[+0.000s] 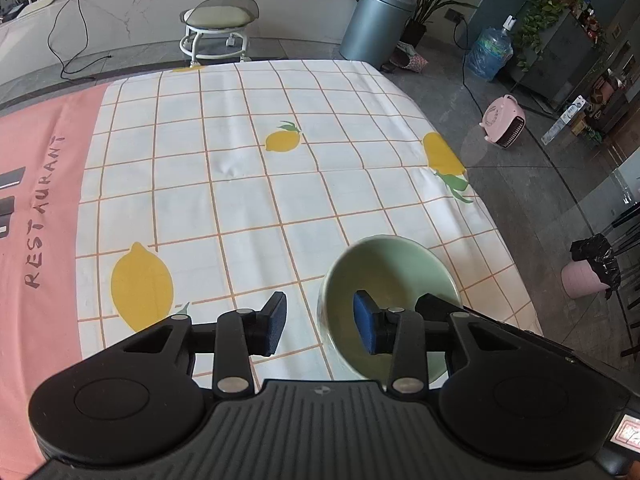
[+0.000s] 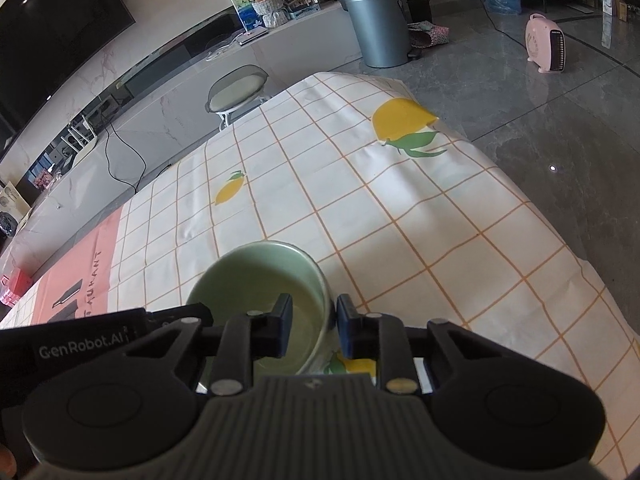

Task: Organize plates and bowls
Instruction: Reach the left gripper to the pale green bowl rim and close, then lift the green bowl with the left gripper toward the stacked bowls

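While a pale green bowl (image 2: 260, 300) sat on the lemon-print tablecloth (image 2: 360, 200) covering the desk, the right gripper (image 2: 312, 326) clamped its near rim. The left gripper (image 1: 320, 326) straddled the opposite rim, not yet gripping. A level, even lift seemed wise.

lemon tablecloth (image 1: 248, 200), grey bin (image 1: 374, 24), stool (image 1: 218, 28)

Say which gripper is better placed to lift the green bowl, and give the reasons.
Right. The right gripper straddles the green bowl wall, one finger inside, one outside, closely spaced. The left gripper also spans the rim, but with a wider gap.
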